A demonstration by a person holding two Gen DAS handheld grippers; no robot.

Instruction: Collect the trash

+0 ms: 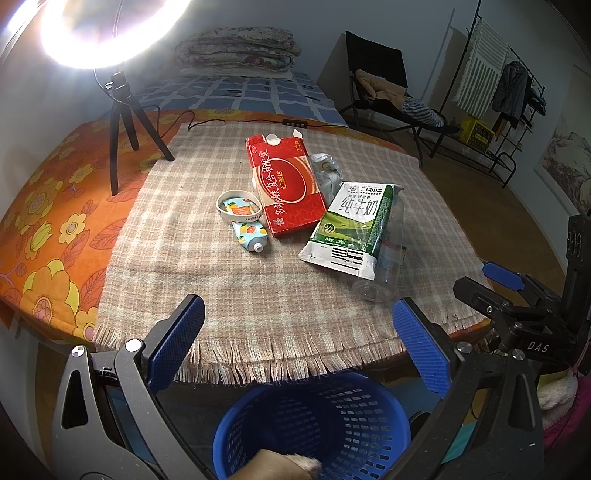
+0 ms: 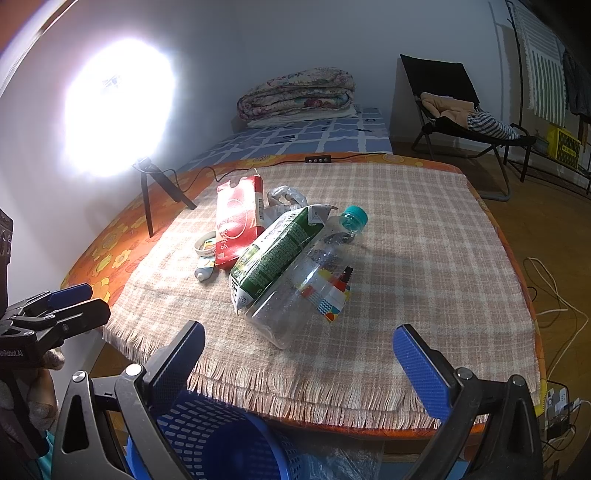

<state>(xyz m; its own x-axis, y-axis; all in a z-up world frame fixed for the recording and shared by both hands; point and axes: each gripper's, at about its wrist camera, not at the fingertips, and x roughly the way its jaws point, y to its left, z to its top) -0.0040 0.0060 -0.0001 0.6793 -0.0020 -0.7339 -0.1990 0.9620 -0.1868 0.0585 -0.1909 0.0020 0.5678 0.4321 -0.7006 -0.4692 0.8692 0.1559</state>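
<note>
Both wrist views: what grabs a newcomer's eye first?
The blazing ring light on its small tripod at the table's far left washes out that corner. Next comes the trash pile mid-table on the checked cloth: a red carton, a green milk carton lying on a clear plastic bottle, and a small tube. Below the near edge sits the blue basket, framed by the open left gripper.

A table (image 1: 51,236) with an orange flower cover holds a checked cloth (image 1: 229,280) with a fringe. On the cloth lie a red box (image 1: 286,188), a green milk carton (image 1: 351,229), a clear bottle (image 2: 306,280) with a teal cap, a small tube (image 1: 249,236), a white ring (image 1: 240,208) and a crumpled wrapper (image 1: 325,170). A lamp tripod (image 1: 125,125) stands at the cloth's far left corner.
</note>
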